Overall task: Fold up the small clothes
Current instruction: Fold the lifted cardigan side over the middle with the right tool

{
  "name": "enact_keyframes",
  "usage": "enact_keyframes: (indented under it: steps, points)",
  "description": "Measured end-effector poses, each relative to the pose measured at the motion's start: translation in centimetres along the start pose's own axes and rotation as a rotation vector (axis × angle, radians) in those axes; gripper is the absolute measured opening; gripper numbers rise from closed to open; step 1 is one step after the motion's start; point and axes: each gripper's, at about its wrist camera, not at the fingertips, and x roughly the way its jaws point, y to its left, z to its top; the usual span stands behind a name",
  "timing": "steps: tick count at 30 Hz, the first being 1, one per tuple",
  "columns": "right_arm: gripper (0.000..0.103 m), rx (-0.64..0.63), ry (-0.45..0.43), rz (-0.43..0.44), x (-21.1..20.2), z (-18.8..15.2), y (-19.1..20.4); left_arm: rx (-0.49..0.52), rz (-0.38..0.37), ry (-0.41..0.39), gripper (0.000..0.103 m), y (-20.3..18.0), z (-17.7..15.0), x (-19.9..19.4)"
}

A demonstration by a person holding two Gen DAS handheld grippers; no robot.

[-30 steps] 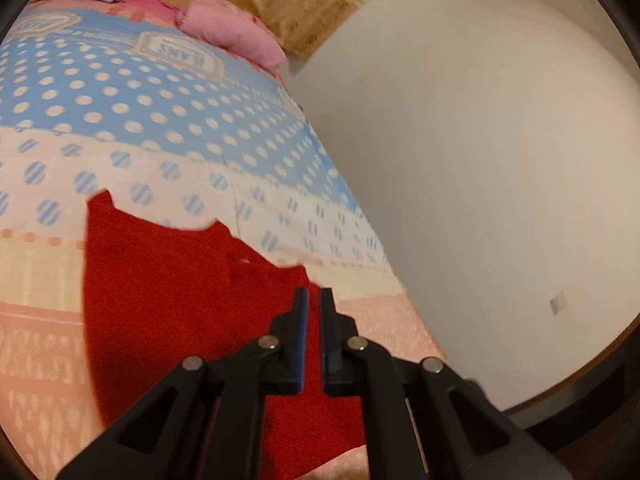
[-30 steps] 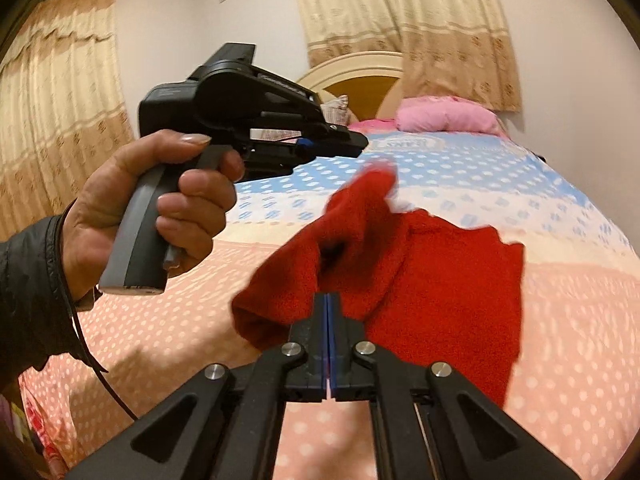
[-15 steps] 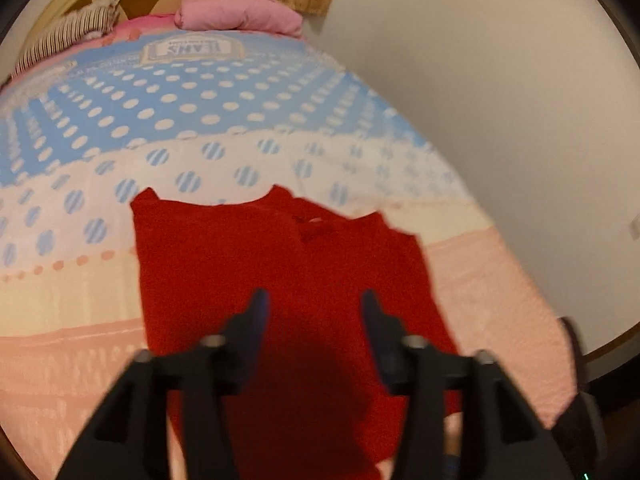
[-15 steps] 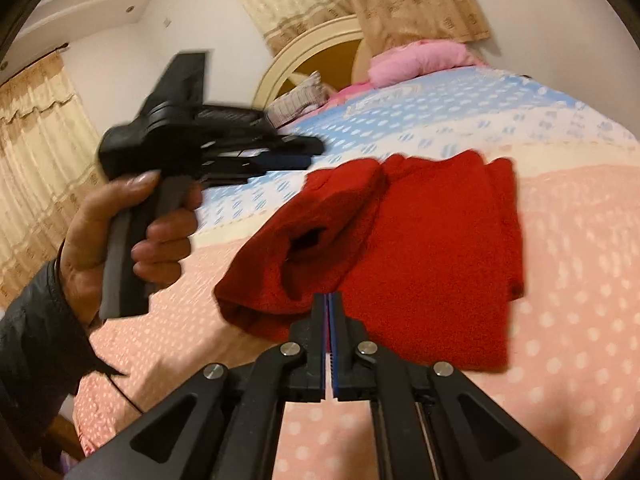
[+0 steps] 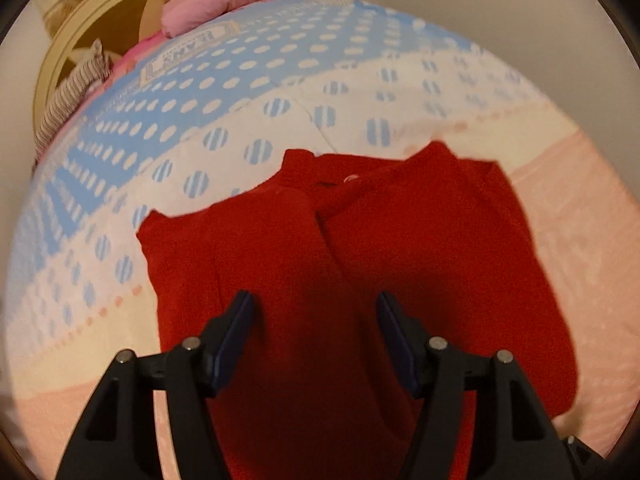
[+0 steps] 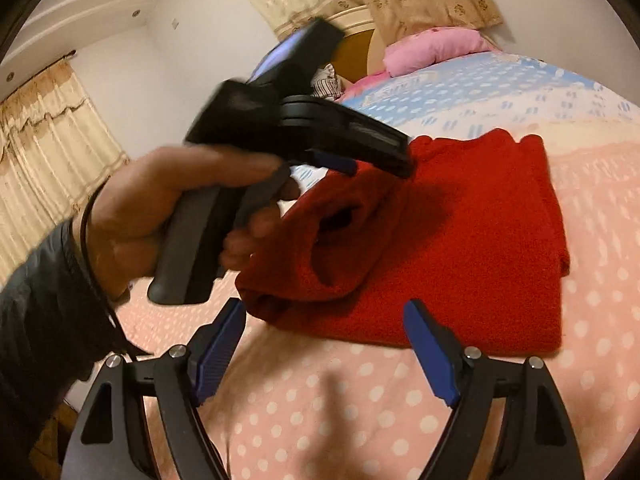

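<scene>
Fuzzy red knit top (image 6: 460, 248) lies part-folded on the dotted quilt (image 6: 360, 400); left gripper (image 5: 316, 312) and right gripper (image 6: 324, 320) jaws are opening, nothing pinched

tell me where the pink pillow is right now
The pink pillow lies at the bed's far end against the headboard, beyond the red garment.

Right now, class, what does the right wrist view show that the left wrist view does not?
Only the right wrist view shows the person's hand holding the left gripper, a dark sleeve and the side curtains. Only the left wrist view shows the red garment's neckline from above. Both show the garment, the dotted bedspread and the pink pillow.
</scene>
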Motion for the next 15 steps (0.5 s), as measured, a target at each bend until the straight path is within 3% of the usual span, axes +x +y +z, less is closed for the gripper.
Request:
enact_keyframes:
  steps: [2,6,12,14,15]
  points:
    - [0.082,0.011,0.012,0.003,0.5,0.1,0.0,0.012,0.026,0.007,0.066,-0.3,0.4,0.3]
    - [0.082,0.037,0.039,0.005,1.5,0.5,-0.5,-0.044,0.002,0.029,0.066,0.2,1.0,1.2]
    - [0.082,0.024,0.045,0.017,2.6,0.7,0.3,-0.033,0.073,0.083,0.065,-0.2,1.5,2.8]
    - [0.082,0.021,0.043,0.006,2.7,0.9,0.5,-0.008,0.102,0.079,0.059,-0.5,1.6,2.8]
    - [0.082,0.016,0.043,0.004,2.9,1.0,0.6,0.008,0.112,0.087,0.05,-0.6,1.4,2.9]
